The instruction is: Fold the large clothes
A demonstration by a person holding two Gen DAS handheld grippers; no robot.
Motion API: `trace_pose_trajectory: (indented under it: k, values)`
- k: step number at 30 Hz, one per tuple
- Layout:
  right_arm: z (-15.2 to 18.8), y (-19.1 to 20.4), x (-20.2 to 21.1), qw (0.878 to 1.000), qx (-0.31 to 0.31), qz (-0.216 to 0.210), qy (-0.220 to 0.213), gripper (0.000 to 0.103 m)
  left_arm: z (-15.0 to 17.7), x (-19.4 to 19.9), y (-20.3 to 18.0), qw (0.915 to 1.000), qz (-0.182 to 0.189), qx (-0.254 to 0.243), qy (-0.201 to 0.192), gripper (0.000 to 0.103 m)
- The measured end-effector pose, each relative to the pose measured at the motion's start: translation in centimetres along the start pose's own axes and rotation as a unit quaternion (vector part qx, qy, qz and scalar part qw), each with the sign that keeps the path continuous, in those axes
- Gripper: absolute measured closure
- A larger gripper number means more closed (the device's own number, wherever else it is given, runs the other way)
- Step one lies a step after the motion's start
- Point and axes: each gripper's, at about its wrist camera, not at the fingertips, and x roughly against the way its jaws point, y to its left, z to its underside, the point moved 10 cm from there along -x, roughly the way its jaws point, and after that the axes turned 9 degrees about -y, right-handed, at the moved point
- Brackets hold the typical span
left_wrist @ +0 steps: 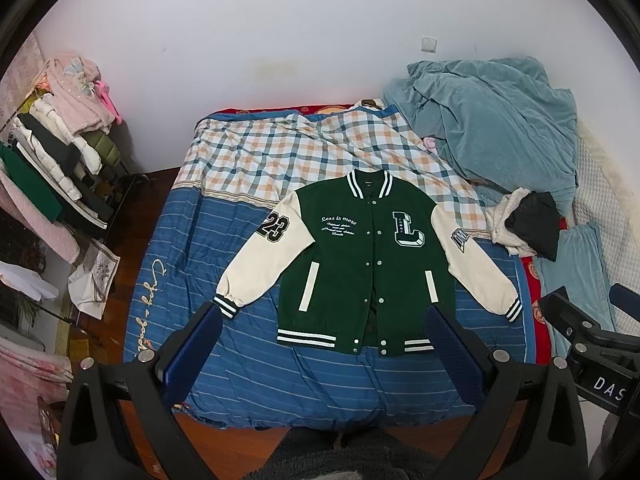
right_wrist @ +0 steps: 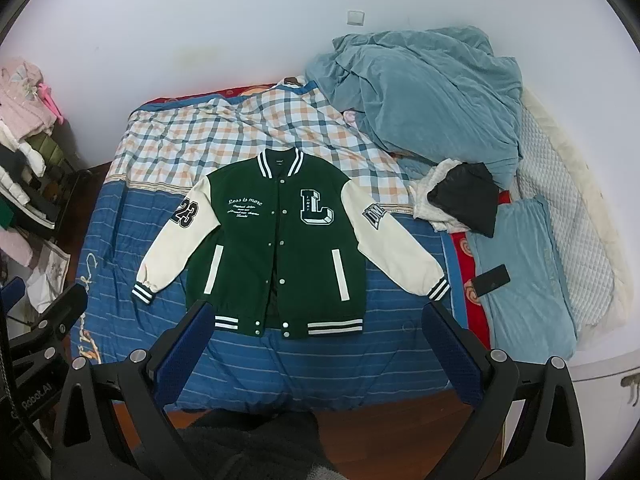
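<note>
A green varsity jacket (left_wrist: 352, 264) with cream sleeves lies flat, front up and snapped shut, on the blue striped bedspread (left_wrist: 256, 368); both sleeves spread outward. It also shows in the right wrist view (right_wrist: 256, 248). My left gripper (left_wrist: 326, 320) is open and empty, held above the bed's near edge in front of the jacket hem. My right gripper (right_wrist: 318, 320) is open and empty too, at the same height. The right gripper's body shows at the right edge of the left wrist view (left_wrist: 592, 344).
A crumpled teal blanket (right_wrist: 424, 92) and a white and black clothes pile (right_wrist: 460, 196) lie at the bed's far right. A black phone (right_wrist: 490, 280) rests on a teal pillow. A clothes rack (left_wrist: 52, 152) stands left of the bed. Wooden floor (right_wrist: 384, 420) lies below.
</note>
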Motion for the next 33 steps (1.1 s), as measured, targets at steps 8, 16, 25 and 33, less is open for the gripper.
trace_pose_trajectory:
  k: [8, 16, 25, 33]
  values:
    - [-0.2, 0.0, 0.0, 1.0, -0.001, -0.001, 0.0, 0.0, -0.6, 0.0, -0.4, 1.0, 0.0, 0.0, -0.003, 0.0]
    - [-0.3, -0.1, 0.9, 1.0, 0.001, -0.001, -0.004, 0.0, -1.5, 0.1, -1.1, 1.0, 0.0, -0.001, -0.005, 0.0]
    - [-0.2, -0.1, 1.0, 1.0, 0.001, -0.001, -0.004, 0.0, -2.3, 0.7, -1.5, 1.0, 0.0, 0.0, -0.009, 0.0]
    - [-0.3, 0.0, 1.3, 1.0, 0.0, -0.001, -0.005, 0.0, -2.4, 1.0, -1.5, 0.9999, 0.001, 0.001, -0.012, 0.0]
